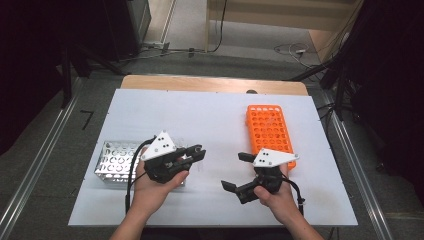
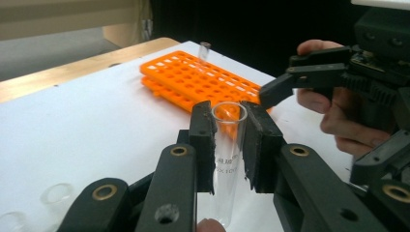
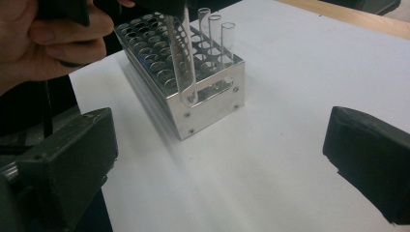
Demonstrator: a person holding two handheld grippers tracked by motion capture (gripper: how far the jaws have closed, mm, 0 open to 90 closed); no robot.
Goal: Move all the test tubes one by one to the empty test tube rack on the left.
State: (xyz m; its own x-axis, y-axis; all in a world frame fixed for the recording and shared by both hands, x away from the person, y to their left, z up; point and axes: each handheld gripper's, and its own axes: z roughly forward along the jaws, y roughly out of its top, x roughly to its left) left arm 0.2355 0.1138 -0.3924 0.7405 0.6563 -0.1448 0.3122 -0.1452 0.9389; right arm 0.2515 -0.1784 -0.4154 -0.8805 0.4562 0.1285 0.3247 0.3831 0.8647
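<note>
My left gripper (image 2: 229,121) is shut on a clear glass test tube (image 2: 227,145), which stands upright between its pads. In the high view the left gripper (image 1: 192,152) hangs just right of the metal tube rack (image 1: 116,162). From the right gripper view the held tube (image 3: 181,58) hangs tilted above the metal rack (image 3: 203,101), its round end near the rack's front edge. Three more tubes (image 3: 215,34) stand in that rack. My right gripper (image 1: 237,171) is open beside the orange rack (image 1: 270,130), its jaws wide apart (image 3: 217,164) over bare white board.
The orange rack (image 2: 193,77) lies flat with one tube (image 2: 204,50) standing at its far end. A white board (image 1: 210,120) covers the wooden table. Dark stands and cables line both sides of the table. Bare board lies between the two racks.
</note>
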